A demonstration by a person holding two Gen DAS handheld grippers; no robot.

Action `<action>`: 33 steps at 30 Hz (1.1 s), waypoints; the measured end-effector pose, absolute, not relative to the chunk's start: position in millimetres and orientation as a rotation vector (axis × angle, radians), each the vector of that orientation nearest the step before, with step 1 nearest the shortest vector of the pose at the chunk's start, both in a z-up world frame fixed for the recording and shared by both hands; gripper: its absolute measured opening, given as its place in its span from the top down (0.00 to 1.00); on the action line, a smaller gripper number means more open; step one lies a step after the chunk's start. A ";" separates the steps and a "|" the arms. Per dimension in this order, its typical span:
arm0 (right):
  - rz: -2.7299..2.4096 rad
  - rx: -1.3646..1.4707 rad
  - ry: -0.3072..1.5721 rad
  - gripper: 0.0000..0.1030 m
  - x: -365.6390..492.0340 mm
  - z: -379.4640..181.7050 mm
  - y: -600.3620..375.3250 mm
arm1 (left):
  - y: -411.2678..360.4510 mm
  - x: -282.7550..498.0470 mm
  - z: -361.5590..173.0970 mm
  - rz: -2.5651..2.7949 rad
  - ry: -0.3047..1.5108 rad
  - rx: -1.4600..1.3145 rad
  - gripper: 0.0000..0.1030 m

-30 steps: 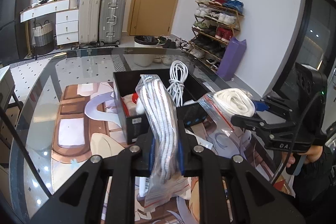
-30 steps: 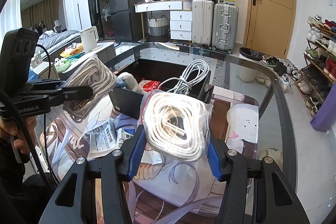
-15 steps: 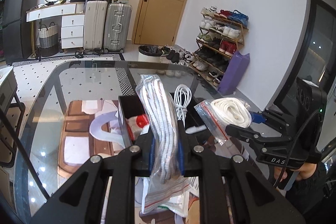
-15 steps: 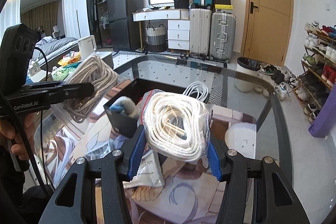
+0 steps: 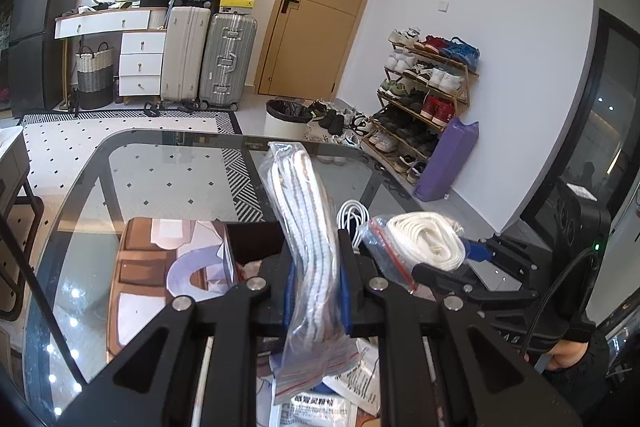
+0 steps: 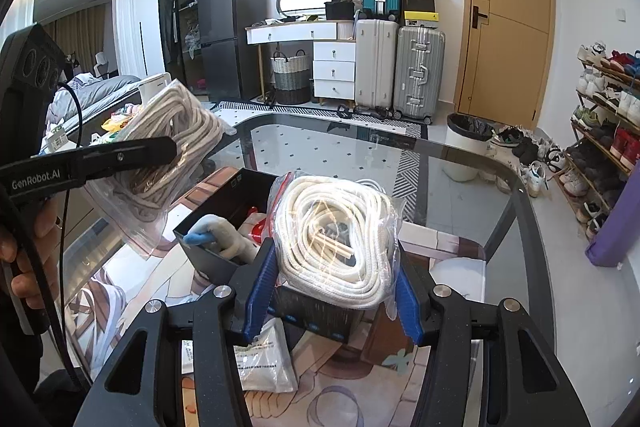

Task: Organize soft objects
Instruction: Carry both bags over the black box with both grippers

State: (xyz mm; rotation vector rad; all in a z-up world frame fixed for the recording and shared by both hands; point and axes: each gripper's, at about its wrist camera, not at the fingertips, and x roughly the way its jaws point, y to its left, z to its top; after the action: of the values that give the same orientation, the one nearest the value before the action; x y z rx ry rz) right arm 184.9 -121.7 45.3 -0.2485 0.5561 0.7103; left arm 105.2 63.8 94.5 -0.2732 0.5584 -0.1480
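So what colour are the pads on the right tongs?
Blue, ribbed pads, clearest in the right wrist view.

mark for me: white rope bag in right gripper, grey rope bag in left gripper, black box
white rope bag [image 6: 334, 241], right wrist view, on the coil's middle.
grey rope bag [image 5: 308, 227], left wrist view, on the coil above the pads.
black box [image 6: 224, 195], right wrist view, on its left wall.

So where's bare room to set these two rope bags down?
Bare glass table beyond the black box, and its right side toward the shoe rack. Crowded: inside the box, and the near edge littered with paper packets below both bags.
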 end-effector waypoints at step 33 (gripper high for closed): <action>0.719 -0.281 0.614 0.48 222.9 31.5 -99.7 | 48.1 179.8 52.2 -0.101 0.665 -0.274 0.85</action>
State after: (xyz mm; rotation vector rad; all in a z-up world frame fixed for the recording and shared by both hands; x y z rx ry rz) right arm 222.9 -99.7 31.5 -0.2814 0.6145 0.7190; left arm 179.8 48.1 52.2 -0.2739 0.6653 -0.1011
